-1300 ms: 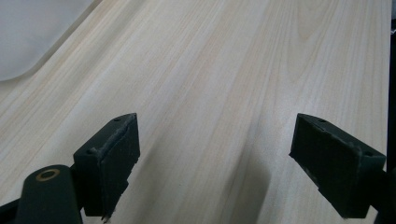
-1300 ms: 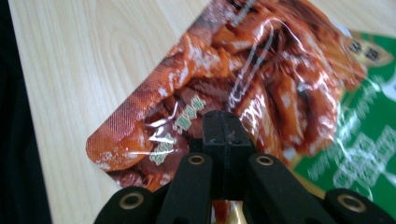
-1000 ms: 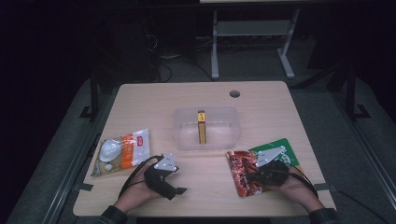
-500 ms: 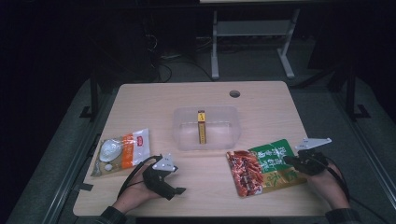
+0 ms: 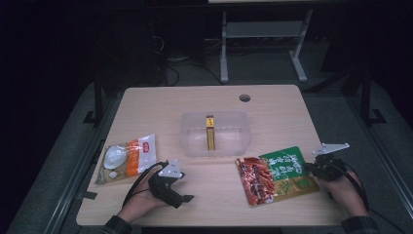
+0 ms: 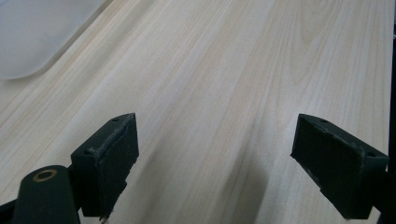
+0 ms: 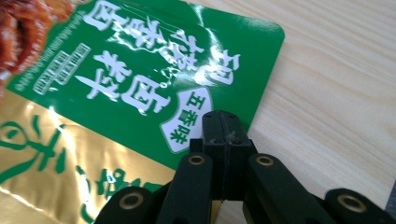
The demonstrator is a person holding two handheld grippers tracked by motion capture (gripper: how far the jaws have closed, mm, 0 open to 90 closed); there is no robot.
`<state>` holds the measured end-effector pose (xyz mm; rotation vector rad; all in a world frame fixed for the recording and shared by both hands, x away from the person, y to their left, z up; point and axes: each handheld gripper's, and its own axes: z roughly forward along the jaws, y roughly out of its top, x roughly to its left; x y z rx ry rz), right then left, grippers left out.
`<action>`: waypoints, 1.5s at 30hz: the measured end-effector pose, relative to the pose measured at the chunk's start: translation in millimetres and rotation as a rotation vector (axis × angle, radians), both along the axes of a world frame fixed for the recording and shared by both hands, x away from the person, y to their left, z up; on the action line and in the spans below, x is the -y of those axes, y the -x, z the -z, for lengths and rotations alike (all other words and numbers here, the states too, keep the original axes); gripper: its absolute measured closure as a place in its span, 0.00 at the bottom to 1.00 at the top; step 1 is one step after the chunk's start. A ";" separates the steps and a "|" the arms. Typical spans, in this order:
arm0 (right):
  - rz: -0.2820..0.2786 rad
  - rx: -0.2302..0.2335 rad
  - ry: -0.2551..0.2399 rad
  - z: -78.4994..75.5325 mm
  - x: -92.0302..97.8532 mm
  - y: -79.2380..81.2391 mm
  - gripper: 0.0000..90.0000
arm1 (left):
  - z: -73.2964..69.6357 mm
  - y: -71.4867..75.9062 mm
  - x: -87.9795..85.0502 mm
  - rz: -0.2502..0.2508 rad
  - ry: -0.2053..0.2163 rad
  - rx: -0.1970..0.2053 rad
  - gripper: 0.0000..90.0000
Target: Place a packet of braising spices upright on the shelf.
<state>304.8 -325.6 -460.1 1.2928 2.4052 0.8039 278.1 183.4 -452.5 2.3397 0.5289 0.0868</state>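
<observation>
Dim, dark surroundings — lit tabletop, glare on the green packet.

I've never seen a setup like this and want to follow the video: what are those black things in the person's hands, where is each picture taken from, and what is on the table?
No robot here: a person holds a hand-held gripper in each hand, each with two black fingers. One picture looks down from above the wooden table. The other two come from cameras riding on the grippers.

The left gripper is open over bare wood, holding nothing. The right gripper is shut, its fingers pinching the edge of the green and gold snack packet.

Also on the table: a clear plastic tub with a slim yellow box inside, and a white and orange food packet at the left.
</observation>
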 end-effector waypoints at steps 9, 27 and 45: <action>-0.027 0.004 -0.011 1.6 -8.2 -5.6 1.00 | 0.9 -0.4 1.6 0.009 0.000 -0.006 0.16; -0.225 -0.024 -0.026 0.0 -70.9 -3.2 1.00 | -1.9 -0.6 1.2 0.005 0.019 0.001 0.16; -0.436 -0.025 -0.012 -2.0 -148.3 8.5 1.00 | -5.5 -0.5 8.0 0.008 0.040 0.016 0.16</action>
